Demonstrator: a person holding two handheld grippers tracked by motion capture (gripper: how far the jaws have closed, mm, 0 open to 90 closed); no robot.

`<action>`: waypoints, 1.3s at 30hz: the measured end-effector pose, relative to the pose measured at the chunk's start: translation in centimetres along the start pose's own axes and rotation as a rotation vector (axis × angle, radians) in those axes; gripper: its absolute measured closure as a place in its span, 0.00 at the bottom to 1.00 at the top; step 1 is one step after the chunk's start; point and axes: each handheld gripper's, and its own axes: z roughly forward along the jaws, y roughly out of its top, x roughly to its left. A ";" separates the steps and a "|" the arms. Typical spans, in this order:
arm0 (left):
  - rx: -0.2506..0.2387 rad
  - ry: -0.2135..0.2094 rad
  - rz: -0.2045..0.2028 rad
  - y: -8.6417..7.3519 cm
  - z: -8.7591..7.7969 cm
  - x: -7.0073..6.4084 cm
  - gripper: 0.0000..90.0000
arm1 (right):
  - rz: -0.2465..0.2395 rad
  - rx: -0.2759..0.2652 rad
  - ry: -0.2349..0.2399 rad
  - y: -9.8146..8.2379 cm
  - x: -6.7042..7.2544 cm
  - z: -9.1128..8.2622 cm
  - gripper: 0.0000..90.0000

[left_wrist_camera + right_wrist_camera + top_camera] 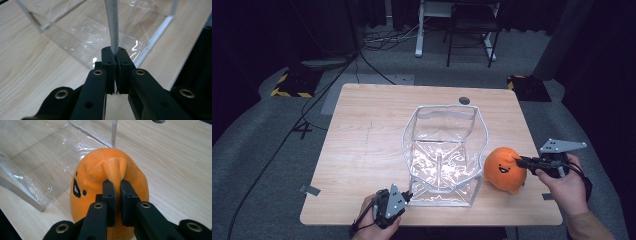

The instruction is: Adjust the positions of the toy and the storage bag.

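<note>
Worktop (362, 150): pale matt wood grain. Clear bag (439, 155): glossy, wrinkled transparent plastic with white woven fabric edging (111, 22). Orange plush toy (110, 177): soft, fuzzy cloth. Claw (116, 65) at lower centre: matt black plastic, brass-coloured rivets.

orange plush toy (505, 170), clear grey-edged bag (443, 155)

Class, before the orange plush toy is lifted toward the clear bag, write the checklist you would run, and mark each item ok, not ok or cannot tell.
1. Right gripper shut on the orange plush toy: ok, jaws pinch a fold of fabric.
2. Left gripper shut on the clear bag's grey edge strip: ok.
3. Clear bag mouth open upward: ok.
4. Toy outside the bag, beside its right wall: ok.
5. Pinch firm enough for lifting: cannot tell.
</note>
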 end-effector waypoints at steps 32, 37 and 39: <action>0.019 0.153 -0.212 -3.6 -0.1 8.6 0.36 | 0.016 0.026 -0.051 0.5 -1.2 0.7 0.50; 0.083 0.152 -0.236 -4.6 1.4 9.7 0.33 | 0.026 0.012 -0.058 0.8 -1.1 0.5 0.45; 0.096 0.155 -0.241 -4.8 1.7 9.9 0.33 | 0.025 0.012 -0.059 0.9 -1.1 0.4 0.44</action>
